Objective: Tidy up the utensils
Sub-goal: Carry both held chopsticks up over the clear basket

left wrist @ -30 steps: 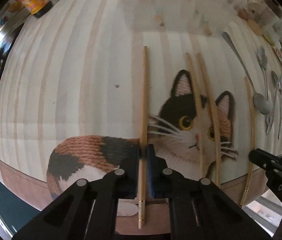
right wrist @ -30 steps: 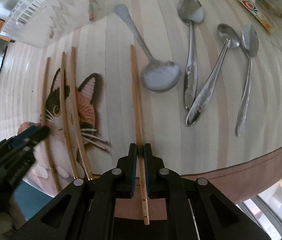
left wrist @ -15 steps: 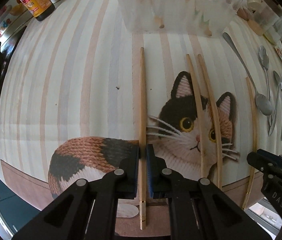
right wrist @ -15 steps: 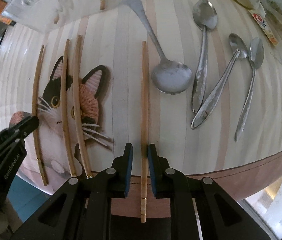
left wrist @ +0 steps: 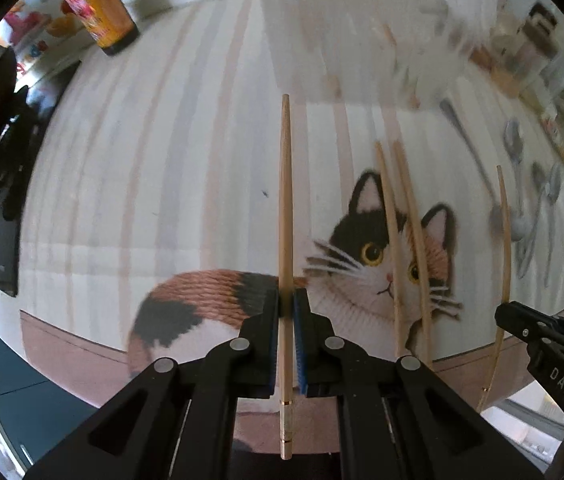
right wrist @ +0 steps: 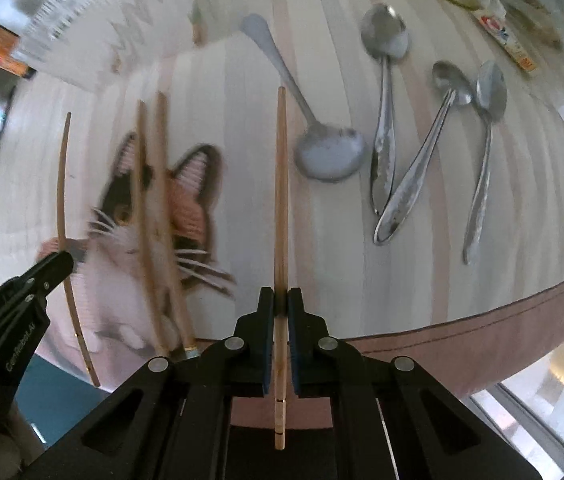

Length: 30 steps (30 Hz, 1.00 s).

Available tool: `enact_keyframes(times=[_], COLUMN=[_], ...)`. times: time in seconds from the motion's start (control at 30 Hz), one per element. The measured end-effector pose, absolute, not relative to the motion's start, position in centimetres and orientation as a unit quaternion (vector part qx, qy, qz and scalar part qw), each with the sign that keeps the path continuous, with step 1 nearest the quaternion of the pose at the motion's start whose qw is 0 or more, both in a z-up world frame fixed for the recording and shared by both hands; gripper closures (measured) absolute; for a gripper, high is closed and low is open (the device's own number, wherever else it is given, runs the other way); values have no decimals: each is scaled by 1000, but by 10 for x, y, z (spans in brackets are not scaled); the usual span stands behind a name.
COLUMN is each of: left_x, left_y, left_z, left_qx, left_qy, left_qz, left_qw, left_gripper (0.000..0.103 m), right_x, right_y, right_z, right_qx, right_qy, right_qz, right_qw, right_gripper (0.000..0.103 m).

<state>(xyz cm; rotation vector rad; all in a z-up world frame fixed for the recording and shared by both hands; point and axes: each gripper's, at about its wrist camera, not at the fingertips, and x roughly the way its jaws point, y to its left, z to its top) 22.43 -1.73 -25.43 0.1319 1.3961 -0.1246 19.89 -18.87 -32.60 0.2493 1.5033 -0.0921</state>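
Your L gripper [left wrist: 289, 312] is clamped on one chopstick [left wrist: 285, 208]. The R gripper [right wrist: 280, 308] is closing, pads pinching another chopstick [right wrist: 280, 216]. Both sticks point far, over the cat mat [left wrist: 201, 292]. Risk: thin round sticks pinched near their butt ends could pivot or slip if you swing fast. Count: 4 chopsticks incl. 2 loose ones [right wrist: 153, 216] between your grippers; 4 spoons [right wrist: 386, 120] right.

left chopstick [left wrist: 286, 200] lifted, right jaws closing on chopstick [right wrist: 280, 208]
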Motion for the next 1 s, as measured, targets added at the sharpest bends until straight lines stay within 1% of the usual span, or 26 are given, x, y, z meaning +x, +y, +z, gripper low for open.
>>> enact_keyframes(times=[0.2, 0.33, 0.47, 0.67, 0.83, 1.0], left_x=[233, 241, 263, 310, 371, 434], left_y=[-3, 5, 4, -10, -29, -46], left_z=[-204, -164, -133, -93, -85, -117], left_qx=[53, 29, -5, -42, -45, -42], left_qy=[606, 577, 568, 548, 557, 610], left_qz=[-55, -55, -77, -112, -133, -152], left_qw=[792, 814, 820, 828, 818, 777], left_gripper=[98, 98, 98, 98, 98, 98], right_x=[201, 209, 240, 296, 363, 424], right_y=[-180, -177, -192, -187, -196, -189], right_z=[-276, -239, -205, -169, -151, -160], right_qx=[119, 116, 140, 140, 143, 137], right_qy=[651, 624, 600, 561, 555, 571], right_qz=[-8, 18, 49, 74, 78, 76], right_qw=[749, 773, 786, 813, 815, 806], right_gripper=[96, 96, 96, 96, 96, 96])
